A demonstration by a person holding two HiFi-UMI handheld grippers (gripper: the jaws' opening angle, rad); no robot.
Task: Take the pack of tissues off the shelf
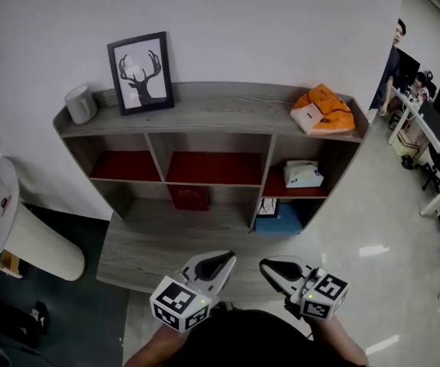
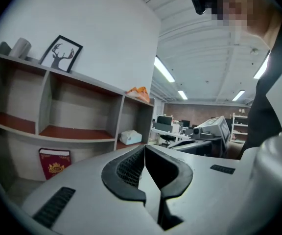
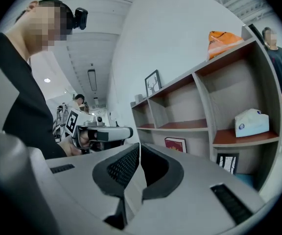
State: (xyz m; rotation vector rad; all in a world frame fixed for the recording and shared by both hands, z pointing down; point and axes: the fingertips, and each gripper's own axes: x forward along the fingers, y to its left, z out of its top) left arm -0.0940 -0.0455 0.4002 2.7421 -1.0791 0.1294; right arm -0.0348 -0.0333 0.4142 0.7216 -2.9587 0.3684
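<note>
Nearest, in front of the shelf, the left hand-held gripper and the right hand-held gripper are both pressed together, with nothing between the jaws. Each has a cube with black-and-white square markers and no letters.

The shelf is of grey wood with visible grain, and its inner boards are red-brown. In its lower middle compartment stands a red book with a gold emblem. The pack of tissues, pale and soft-cornered, lies on the red-brown board of the right compartment; its print is too small to read.

On the top board a framed deer picture leans on the white wall, with a white cylinder at the left end and an orange bag at the right end.

Right of the shelf the pale floor is glossy, and office desks stand beyond.
</note>
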